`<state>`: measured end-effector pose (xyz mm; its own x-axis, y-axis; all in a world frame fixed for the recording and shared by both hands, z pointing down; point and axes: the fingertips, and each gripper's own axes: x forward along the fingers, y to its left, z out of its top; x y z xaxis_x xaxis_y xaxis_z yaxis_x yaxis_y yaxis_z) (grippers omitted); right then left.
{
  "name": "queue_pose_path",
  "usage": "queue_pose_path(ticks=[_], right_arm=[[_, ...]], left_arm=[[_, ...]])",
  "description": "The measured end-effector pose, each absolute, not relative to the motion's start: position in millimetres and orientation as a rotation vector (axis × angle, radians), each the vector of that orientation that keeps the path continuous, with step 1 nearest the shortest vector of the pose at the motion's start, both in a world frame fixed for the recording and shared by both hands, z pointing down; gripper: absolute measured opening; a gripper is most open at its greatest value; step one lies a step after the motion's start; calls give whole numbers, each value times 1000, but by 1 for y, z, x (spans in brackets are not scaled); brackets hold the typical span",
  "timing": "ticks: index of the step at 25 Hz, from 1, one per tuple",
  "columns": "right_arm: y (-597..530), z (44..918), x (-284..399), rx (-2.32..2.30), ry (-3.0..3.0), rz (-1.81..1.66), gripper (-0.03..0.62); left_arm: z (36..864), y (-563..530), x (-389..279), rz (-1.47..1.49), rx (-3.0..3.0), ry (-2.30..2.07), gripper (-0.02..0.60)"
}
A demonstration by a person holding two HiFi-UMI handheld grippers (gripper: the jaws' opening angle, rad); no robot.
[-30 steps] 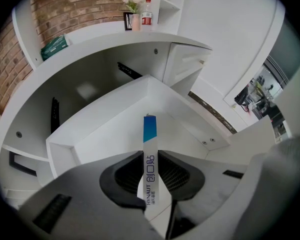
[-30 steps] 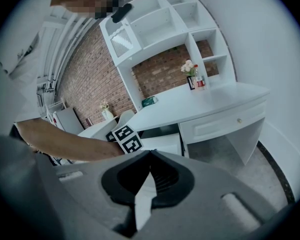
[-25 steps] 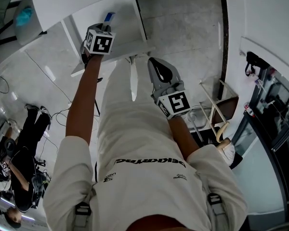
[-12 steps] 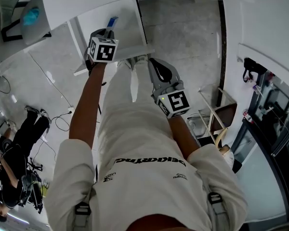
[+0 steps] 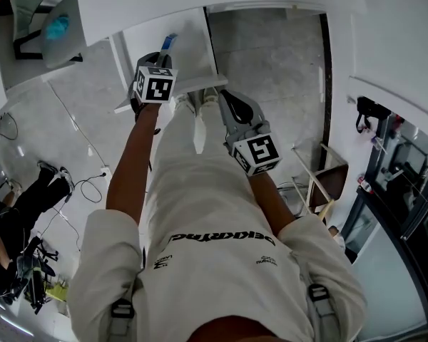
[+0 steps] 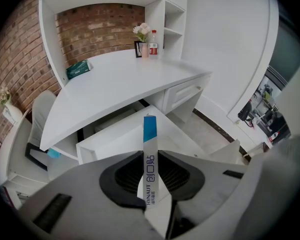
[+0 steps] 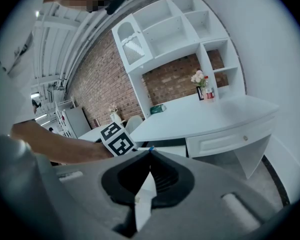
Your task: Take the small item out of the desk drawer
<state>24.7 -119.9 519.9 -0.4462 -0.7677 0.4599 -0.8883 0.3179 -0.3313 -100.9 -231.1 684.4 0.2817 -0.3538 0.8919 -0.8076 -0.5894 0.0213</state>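
My left gripper (image 5: 164, 54) (image 6: 150, 153) is shut on a thin white box with a blue end (image 6: 149, 134), which stands edge-on between the pads. In the head view the box (image 5: 169, 43) pokes out past the jaws over the open white desk drawer (image 5: 192, 48). Just beyond the box tip in the left gripper view lies the same drawer (image 6: 107, 139), pulled out from under the white desk (image 6: 120, 81). My right gripper (image 5: 227, 97) (image 7: 150, 153) hangs lower, beside my leg, with its jaws shut and nothing between them.
A green tissue pack (image 6: 77, 69), a vase of flowers (image 6: 142, 33) and a bottle (image 6: 152, 41) stand on the desk. A closed drawer (image 6: 185, 91) is to the right, a grey chair (image 6: 37, 119) to the left. A wooden frame (image 5: 321, 180) stands on the floor at right.
The head view has shifted, so desk and grippers sit lower in the picture. The left gripper keeps its hold on the box over the drawer; the right gripper stays shut.
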Motion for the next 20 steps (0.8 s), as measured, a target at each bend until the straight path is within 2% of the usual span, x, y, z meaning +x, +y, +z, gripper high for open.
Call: queue_pose_path(ticks=[20], right_arm=[[-127,457,14,1476,-2451,673,-3]], left_arm=[[571,-218,-107,1003,2158,-1226,83]])
